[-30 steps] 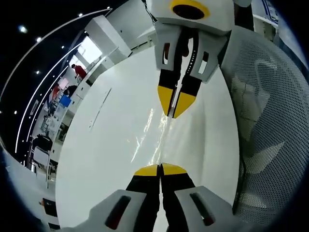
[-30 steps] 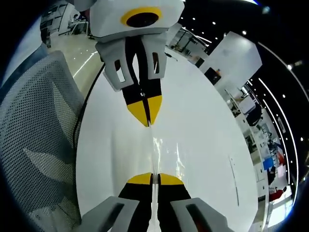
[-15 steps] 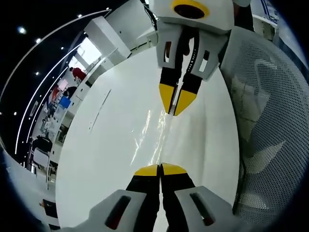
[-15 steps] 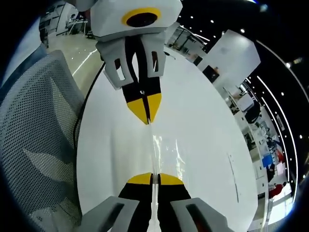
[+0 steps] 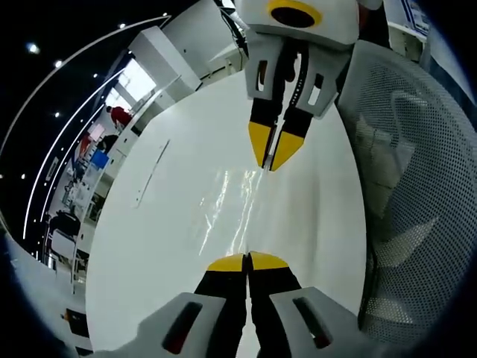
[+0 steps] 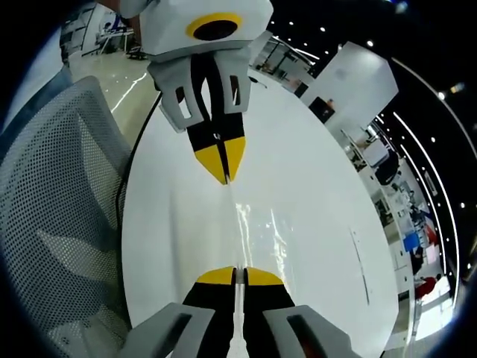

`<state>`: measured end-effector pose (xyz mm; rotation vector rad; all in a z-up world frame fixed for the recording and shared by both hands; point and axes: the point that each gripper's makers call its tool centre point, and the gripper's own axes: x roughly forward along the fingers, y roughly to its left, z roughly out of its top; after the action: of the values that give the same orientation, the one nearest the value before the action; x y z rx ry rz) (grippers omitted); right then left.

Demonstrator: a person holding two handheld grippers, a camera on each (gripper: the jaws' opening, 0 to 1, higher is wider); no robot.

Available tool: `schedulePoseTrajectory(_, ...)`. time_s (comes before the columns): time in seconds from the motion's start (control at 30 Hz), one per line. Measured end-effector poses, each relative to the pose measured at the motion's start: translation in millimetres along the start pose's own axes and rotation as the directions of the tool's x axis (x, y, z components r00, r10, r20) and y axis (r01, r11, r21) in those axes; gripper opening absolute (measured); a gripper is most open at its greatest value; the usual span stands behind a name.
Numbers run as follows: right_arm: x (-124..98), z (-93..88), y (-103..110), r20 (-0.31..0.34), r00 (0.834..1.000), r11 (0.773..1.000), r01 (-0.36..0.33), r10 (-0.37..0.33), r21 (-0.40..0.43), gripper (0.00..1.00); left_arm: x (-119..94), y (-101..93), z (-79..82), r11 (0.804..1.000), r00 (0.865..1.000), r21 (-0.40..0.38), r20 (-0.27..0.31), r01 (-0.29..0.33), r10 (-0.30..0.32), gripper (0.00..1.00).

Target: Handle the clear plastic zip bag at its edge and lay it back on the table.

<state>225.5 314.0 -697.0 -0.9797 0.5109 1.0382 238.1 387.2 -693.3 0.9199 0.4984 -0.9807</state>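
Note:
The clear plastic zip bag (image 5: 232, 207) hangs stretched between my two grippers above the white table (image 5: 149, 246). In the left gripper view my left gripper (image 5: 247, 262) is shut on the near edge of the bag, and my right gripper (image 5: 269, 167) comes in from the top, pinching the far edge. In the right gripper view the right gripper (image 6: 235, 275) is shut on the bag (image 6: 257, 230), with the left gripper (image 6: 225, 178) facing it, closed on the opposite edge. Light glints off the bag's creased film.
A grey mesh office chair (image 5: 410, 186) stands against one side of the table (image 6: 320, 179), seen also as the chair (image 6: 59, 209) in the right gripper view. A thin strip (image 5: 153, 173) lies on the tabletop. An open office with desks and a person lies beyond.
The two grippers have drawn slightly apart, and the bag between them looks more stretched and flatter. Both stay closed on its edges.

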Motion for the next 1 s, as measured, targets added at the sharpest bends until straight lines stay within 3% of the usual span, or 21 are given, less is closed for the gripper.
schedulePoseTrajectory(1.0,-8.9,-9.3,-2.2,-0.014,1.000,0.999,0.016,-0.016,0.028,0.00,1.5,2.0,2.6,1.000,1.000,0.005,-0.003,0.004,-0.004,0.00)
